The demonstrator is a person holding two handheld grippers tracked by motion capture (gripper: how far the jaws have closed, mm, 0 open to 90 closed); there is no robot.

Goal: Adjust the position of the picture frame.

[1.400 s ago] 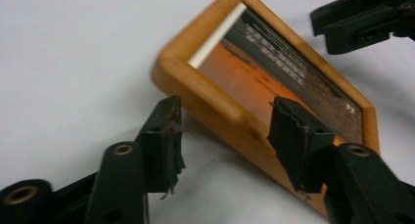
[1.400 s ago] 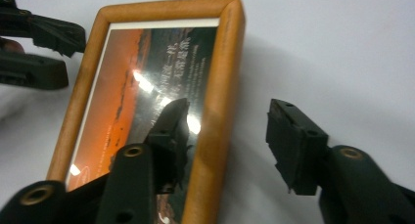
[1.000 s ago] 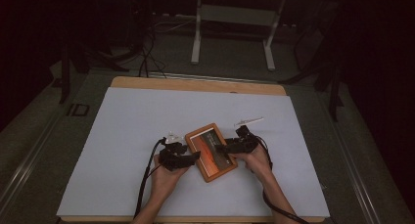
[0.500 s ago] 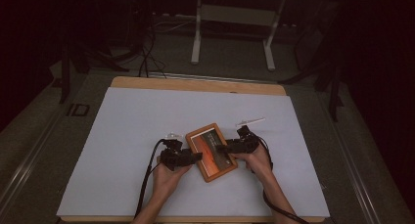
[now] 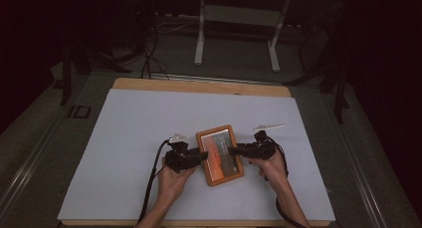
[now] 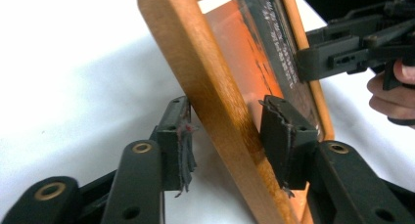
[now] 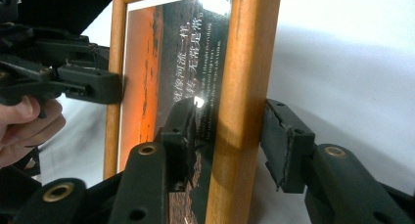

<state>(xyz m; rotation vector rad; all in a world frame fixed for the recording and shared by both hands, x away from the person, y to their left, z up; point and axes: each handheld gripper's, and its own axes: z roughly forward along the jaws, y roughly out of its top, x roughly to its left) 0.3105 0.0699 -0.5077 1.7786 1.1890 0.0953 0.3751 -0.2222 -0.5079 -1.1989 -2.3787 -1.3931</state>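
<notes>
High view first: my left tool (image 5: 201, 156) and my right tool (image 5: 234, 150) come at the wooden picture frame (image 5: 219, 155) from its two long sides, on the white sheet (image 5: 124, 138) that covers the tabletop (image 5: 199, 86). The frame lies near the middle of the sheet, slightly turned, its orange print facing up. A small pale stick (image 5: 268, 126) lies on the sheet just beyond my right hand (image 5: 271, 166), apart from the frame. My left hand (image 5: 171, 180) comes in from the near edge.

Left gripper view: my left tool (image 6: 225, 136) straddles the frame's wooden rail (image 6: 220, 111). Its jaws have just been closing with the rail between them. One pad (image 6: 281, 136) rests on the glass side of the frame; the other pad (image 6: 178, 136) stands a little off the outer edge, so the tool is half spread and not yet pinching. My other tool (image 6: 342, 53) touches the far rail.

Right gripper view: my right tool (image 7: 235, 141) has the opposite rail (image 7: 242, 101) between its jaws, which have likewise just been closing. The inner pad (image 7: 183, 136) lies over the printed glass, close to the rail; the outer pad (image 7: 284, 145) keeps a narrow gap from the wood. Not gripped here either. My left tool (image 7: 98, 84) meets the far rail beside my fingers (image 7: 27, 121).
</notes>
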